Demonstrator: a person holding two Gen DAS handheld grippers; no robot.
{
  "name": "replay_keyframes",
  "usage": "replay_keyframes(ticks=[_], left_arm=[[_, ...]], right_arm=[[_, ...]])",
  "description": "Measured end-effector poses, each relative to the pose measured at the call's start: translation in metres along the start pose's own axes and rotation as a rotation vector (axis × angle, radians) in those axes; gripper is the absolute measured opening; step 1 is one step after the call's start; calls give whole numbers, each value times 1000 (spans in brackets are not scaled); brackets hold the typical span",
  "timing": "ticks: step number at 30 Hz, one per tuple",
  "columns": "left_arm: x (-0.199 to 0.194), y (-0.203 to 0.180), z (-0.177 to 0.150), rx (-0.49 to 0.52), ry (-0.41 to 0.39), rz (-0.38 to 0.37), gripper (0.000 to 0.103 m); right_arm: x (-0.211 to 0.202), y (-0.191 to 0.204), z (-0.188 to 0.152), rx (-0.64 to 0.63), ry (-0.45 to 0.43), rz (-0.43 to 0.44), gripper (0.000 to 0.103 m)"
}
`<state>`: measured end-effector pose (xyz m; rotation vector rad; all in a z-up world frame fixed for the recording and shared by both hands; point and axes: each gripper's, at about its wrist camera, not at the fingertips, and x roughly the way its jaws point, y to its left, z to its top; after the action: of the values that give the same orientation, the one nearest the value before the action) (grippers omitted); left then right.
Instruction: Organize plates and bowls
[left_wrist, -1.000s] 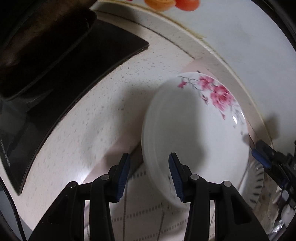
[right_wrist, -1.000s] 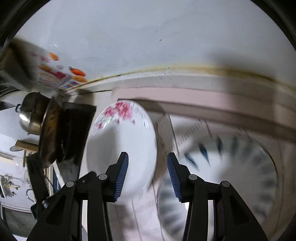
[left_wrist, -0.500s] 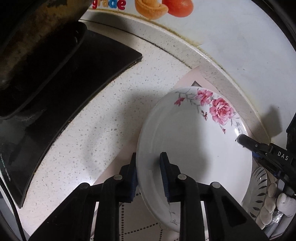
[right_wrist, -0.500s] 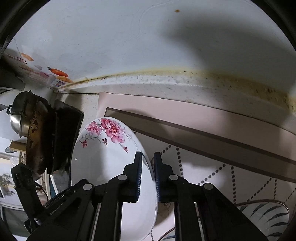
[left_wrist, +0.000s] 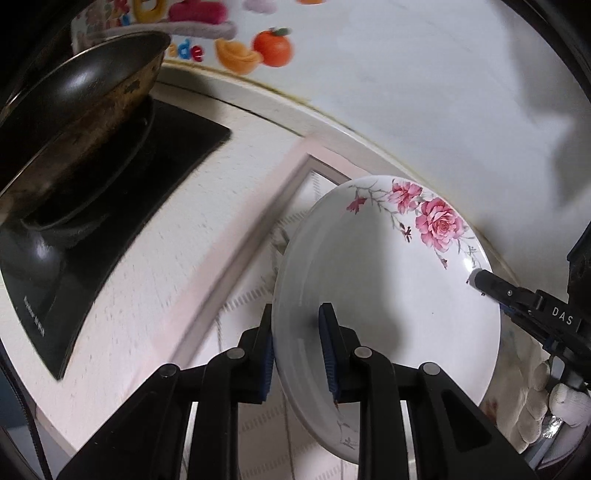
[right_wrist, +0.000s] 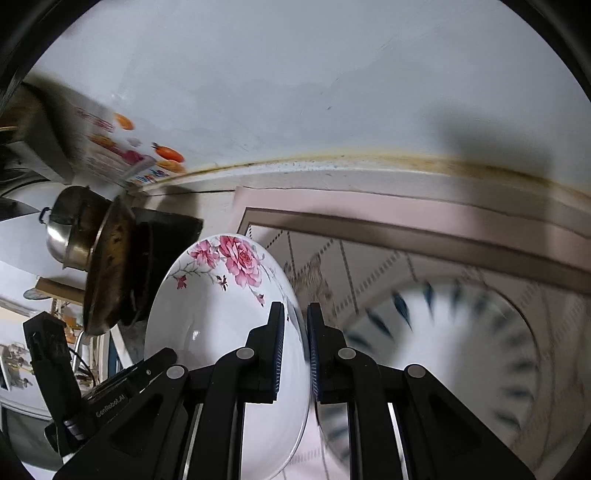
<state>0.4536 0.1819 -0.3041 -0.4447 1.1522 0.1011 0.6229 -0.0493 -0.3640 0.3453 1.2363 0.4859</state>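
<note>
Above the counter (left_wrist: 155, 258), flowered plate (left_wrist: 388, 295) is held tilted by both grippers: left gripper (left_wrist: 297, 354) clamped on near rim, right gripper (right_wrist: 295, 350) clamped on opposite rim. Blue-patterned plate (right_wrist: 461, 350) lies on mat below. Glazed ceramic, likely stiff, slick, breakable; rim grips look sensible, keep squeeze firm.

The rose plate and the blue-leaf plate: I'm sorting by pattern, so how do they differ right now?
The rose plate carries pink flowers at one side of its rim; the blue-leaf plate has dark blue marks ringing its rim. The rose plate is held up, tilted, gripped on opposite edges by the left gripper and right gripper; the blue-leaf plate lies flat on the mat, ungripped. Both are white and round.
</note>
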Motion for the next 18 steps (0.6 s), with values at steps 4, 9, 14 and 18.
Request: replay_keyframes(ticks=[4,9,14,18], left_arm=[[-22,-17,-37,63,22,-45,20],[-33,-38,-84,147,60,-91,20],[-22,-59,-129,241,121,-108,20],[-11,-73,-159,311,164,-105,20]], right_arm=[[-51,-6,-43,22,-28,-24,14],[-104,-27,-110,63,-50,-66,14],[-135,-57,-178,115,-58,-101,14],[-146,-85,-226,182,-57,-116,14]])
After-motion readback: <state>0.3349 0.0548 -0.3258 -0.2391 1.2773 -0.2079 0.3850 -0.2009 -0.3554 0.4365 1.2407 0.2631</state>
